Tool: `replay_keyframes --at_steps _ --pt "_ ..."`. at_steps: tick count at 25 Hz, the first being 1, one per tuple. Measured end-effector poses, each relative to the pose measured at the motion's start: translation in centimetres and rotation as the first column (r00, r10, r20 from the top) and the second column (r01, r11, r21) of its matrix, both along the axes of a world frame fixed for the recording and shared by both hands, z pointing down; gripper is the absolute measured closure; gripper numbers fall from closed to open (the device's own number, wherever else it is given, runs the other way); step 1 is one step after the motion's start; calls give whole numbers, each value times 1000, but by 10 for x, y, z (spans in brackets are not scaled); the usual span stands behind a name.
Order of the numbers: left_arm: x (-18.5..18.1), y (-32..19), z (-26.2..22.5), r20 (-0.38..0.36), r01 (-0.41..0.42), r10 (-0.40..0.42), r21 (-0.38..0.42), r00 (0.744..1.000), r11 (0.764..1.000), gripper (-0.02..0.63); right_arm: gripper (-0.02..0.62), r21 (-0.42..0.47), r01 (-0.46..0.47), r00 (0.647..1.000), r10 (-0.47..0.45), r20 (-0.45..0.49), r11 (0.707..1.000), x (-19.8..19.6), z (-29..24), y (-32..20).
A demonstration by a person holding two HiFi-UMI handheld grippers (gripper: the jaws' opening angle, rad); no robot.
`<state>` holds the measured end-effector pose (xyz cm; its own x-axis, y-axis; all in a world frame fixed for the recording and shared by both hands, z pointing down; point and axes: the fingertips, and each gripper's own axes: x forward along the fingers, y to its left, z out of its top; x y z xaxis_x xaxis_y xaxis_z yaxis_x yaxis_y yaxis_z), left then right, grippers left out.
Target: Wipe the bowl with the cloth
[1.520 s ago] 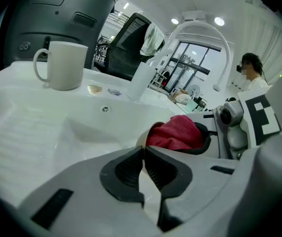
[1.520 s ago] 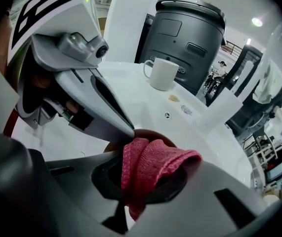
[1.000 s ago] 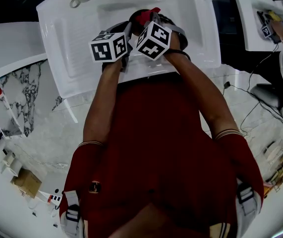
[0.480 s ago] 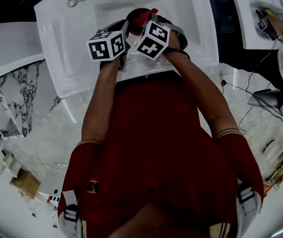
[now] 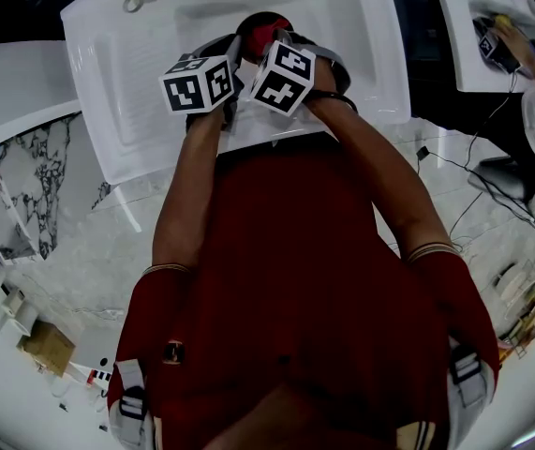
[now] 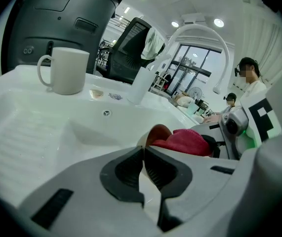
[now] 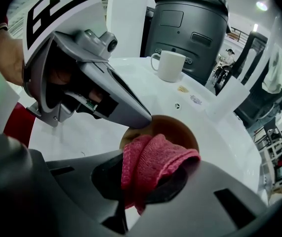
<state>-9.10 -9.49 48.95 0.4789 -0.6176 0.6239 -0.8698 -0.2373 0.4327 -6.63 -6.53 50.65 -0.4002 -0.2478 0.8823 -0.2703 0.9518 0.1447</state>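
A small bowl [image 7: 176, 128], brown inside and white outside, sits tilted in the white sink [image 5: 361, 36]. My left gripper [image 6: 143, 151] is shut on the bowl's near rim; in the right gripper view its tip [image 7: 141, 120] meets that rim. My right gripper [image 7: 141, 181] is shut on a folded red cloth [image 7: 156, 158], which is pressed into the bowl's mouth. From the left gripper view the red cloth [image 6: 189, 141] bulges over the bowl [image 6: 156, 132]. In the head view both marker cubes hide most of the bowl [image 5: 256, 24] and the cloth [image 5: 267, 36].
A white mug [image 6: 65, 70] stands on the sink's back left corner, before a big grey bin [image 6: 61, 28]. A ribbed drainboard [image 5: 136, 78] lies left of the basin. A white arched faucet [image 6: 200, 33] and a translucent cup [image 6: 140, 85] stand behind the drain [image 6: 106, 113].
Both grippers shifted slightly up and to the left. The red cloth's tip, sticking out past the bowl's rim before, now sits lower inside the bowl.
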Motion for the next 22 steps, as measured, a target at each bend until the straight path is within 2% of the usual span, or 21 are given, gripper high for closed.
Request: replay_keyframes --at_steps 10,22 --pt "9 3 0 -19 -26 26 -5 999 1000 588 566 19 15 1000 -16 22 1000 -5 1 -2" --pt "15 8 -2 -30 -56 56 -6 998 998 588 566 81 -48 998 43 52 996 -2 -6 -18"
